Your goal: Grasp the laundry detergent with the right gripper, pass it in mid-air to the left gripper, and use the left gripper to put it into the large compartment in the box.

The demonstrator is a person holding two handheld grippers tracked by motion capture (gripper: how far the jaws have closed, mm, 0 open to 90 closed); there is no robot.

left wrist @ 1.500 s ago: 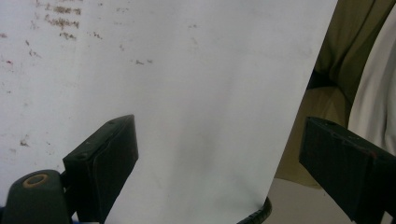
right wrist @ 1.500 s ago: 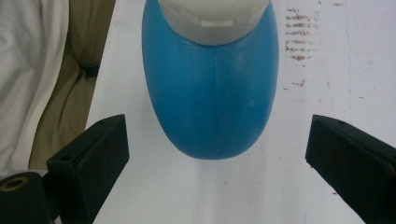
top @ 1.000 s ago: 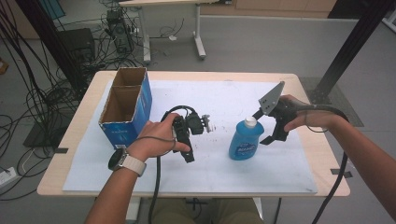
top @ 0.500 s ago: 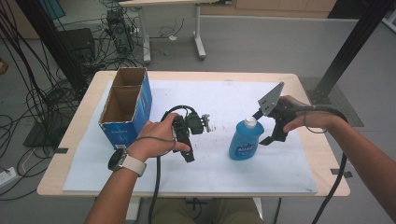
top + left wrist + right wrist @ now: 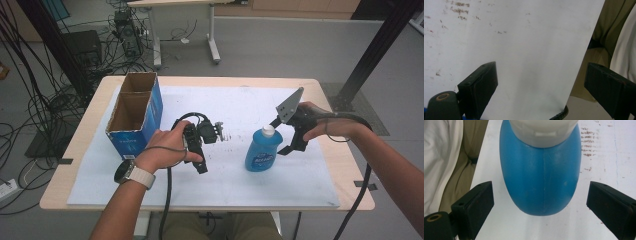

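On the white sheet [image 5: 225,100] that covers the table [image 5: 340,165], the blue bottle [image 5: 261,149] with its white cap stands upright a little toward four o'clock of the middle. The right gripper [image 5: 291,134] sits close at the bottle's three o'clock; its jaws gape wide on either side of the blue body in the right gripper view, pads clear of it. The left gripper [image 5: 195,145], near centre, has its jaws wide apart over bare sheet, holding nothing. A cardboard box [image 5: 136,114] stands open at nine o'clock.
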